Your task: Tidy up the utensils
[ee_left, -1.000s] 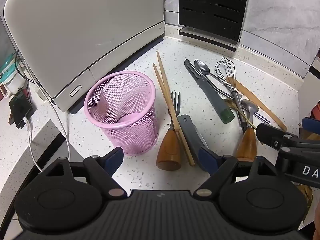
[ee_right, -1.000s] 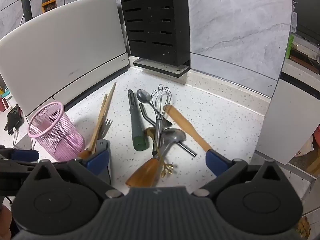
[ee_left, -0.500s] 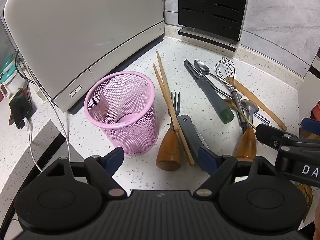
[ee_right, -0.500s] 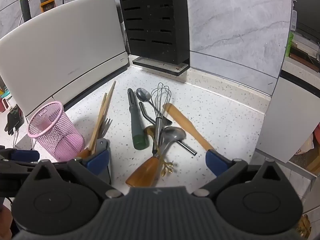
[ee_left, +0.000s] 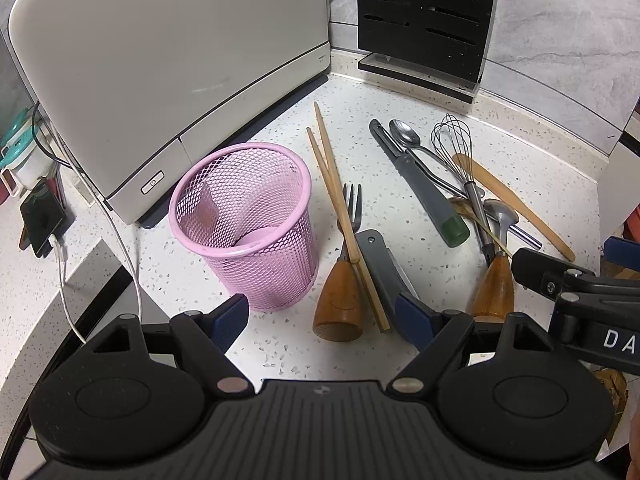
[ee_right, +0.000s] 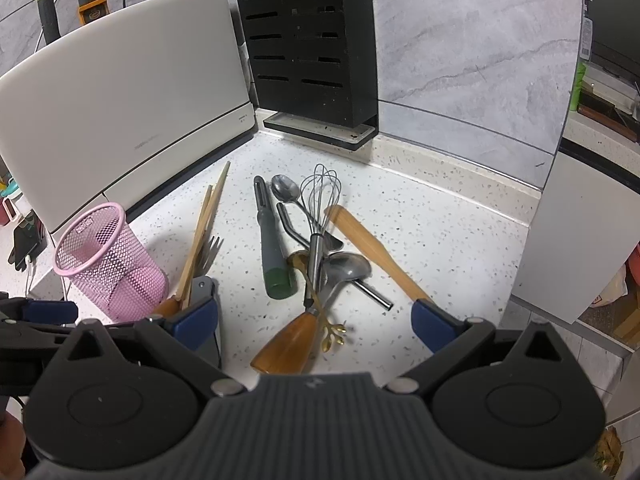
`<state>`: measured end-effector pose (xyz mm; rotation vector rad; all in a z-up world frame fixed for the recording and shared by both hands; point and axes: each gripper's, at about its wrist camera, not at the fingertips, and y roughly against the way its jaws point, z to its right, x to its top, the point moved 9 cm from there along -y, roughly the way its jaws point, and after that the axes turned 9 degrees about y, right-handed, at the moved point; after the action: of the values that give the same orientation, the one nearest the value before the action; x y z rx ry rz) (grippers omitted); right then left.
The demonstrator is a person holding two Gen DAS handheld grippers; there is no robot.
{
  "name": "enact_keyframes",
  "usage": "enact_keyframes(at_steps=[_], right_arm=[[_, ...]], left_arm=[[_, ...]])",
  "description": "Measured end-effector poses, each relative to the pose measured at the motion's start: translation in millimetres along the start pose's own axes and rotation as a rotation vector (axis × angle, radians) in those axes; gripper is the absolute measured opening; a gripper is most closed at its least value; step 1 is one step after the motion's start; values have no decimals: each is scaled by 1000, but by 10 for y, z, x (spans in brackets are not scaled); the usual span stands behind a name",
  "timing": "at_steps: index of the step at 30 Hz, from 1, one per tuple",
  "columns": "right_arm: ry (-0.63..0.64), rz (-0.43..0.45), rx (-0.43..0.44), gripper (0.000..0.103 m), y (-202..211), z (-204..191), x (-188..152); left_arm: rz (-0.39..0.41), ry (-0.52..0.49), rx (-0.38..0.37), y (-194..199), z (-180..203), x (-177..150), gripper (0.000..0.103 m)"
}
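A pink mesh cup (ee_left: 244, 220) stands empty on the speckled counter (ee_left: 400, 92). To its right lie two wooden chopsticks (ee_left: 336, 200), a wooden-handled fork (ee_left: 340, 292) and a grey folding tool (ee_left: 382, 264). Further right are a grey peeler (ee_left: 420, 188), a spoon (ee_left: 404, 134), a whisk (ee_left: 456, 148), a ladle (ee_left: 500, 216) and a wooden spatula (ee_left: 512, 200). My left gripper (ee_left: 320, 316) hangs open over the fork handle, holding nothing. My right gripper (ee_right: 314, 316) is open above a wooden-handled utensil (ee_right: 288, 344), beside the whisk (ee_right: 320, 200) and peeler (ee_right: 272, 248).
A white appliance (ee_left: 168, 60) fills the back left, and a black slotted knife block (ee_left: 428, 12) stands in the corner. A phone on a cable (ee_left: 40, 224) lies left of the cup. The counter edge runs close on the right (ee_right: 516, 296).
Almost nothing has moved. The right wrist view has shifted very slightly; both grippers stay open above the utensils.
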<state>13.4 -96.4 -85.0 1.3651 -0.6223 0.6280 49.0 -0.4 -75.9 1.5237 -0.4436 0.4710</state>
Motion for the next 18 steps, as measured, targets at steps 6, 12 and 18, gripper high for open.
enact_keyframes(at_steps=[6,12,18], right_arm=[[-1,-1,-1,100,-9,0,3],[0,-1,-3,100,-13,-5,3],[1,-3,-3,100,-18,-9,-5]], left_arm=[[1,3,-2,6,-6,-4,97],[0,4,-3,7,-11,-5,96],[-2,5,-2,7,-18,-9,96]])
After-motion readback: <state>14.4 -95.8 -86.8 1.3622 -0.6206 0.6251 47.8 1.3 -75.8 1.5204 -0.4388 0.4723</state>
